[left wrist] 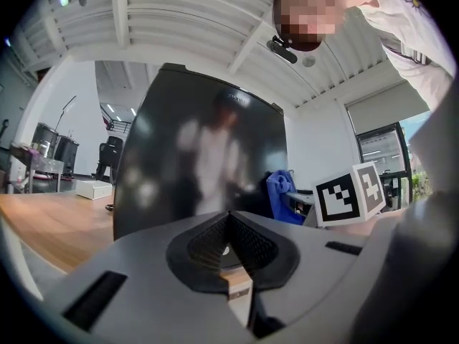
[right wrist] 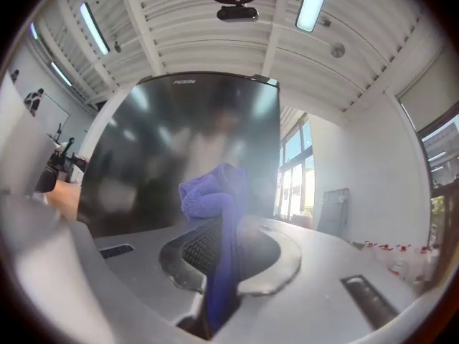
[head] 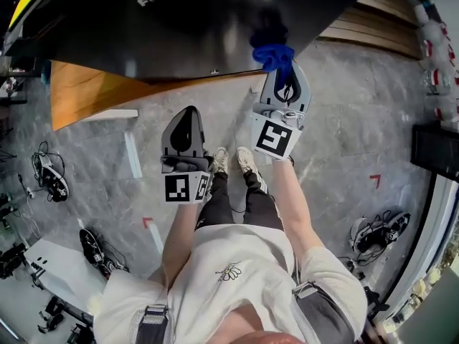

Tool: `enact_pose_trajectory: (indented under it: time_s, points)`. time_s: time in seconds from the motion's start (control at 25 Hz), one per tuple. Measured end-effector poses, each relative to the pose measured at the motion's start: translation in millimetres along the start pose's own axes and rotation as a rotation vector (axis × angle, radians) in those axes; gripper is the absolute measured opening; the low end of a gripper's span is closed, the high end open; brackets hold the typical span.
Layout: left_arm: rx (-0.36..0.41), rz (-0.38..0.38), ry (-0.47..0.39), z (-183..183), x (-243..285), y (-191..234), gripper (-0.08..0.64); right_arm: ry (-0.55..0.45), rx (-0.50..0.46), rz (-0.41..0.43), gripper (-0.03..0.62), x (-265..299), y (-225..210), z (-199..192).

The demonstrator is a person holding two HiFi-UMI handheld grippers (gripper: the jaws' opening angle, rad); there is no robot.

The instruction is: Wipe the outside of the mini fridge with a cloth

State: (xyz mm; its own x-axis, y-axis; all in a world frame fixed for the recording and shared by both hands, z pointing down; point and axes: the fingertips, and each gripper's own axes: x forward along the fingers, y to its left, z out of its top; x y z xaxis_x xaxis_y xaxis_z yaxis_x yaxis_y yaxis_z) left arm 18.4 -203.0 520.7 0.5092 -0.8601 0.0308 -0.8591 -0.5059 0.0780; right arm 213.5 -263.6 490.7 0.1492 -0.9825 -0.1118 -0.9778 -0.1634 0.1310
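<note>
Head view: the right gripper (head: 285, 77) puts a blue cloth (head: 272, 54) just past its tips, at the black mini fridge (head: 201, 27); the left gripper (head: 188, 117) hangs short of it; left gripper view: jaws together, empty; right gripper view: jaws pinch the cloth low; soft and light, it should hold.

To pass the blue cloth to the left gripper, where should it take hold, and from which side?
Likely the bunched wad of the blue cloth sticking out beyond the right gripper, from its left side; the rest is pinched in those jaws.
</note>
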Motion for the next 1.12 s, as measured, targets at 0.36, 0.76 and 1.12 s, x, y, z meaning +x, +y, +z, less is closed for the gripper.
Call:
enact_pose_trajectory:
  time_s: [0.36, 0.76, 1.12]
  points:
    - [0.020, -0.056, 0.008, -5, 14, -21, 0.005, 0.020, -0.054, -0.130, 0.061, 7, -68, -18]
    - [0.025, -0.002, -0.010, 2, -1, 1, 0.005, 0.064, -0.014, -0.150, 0.061, -6, -71, -24]
    - [-0.001, 0.110, -0.001, -16, -30, 44, 0.005, 0.125, 0.131, 0.095, 0.061, -51, 64, -35]
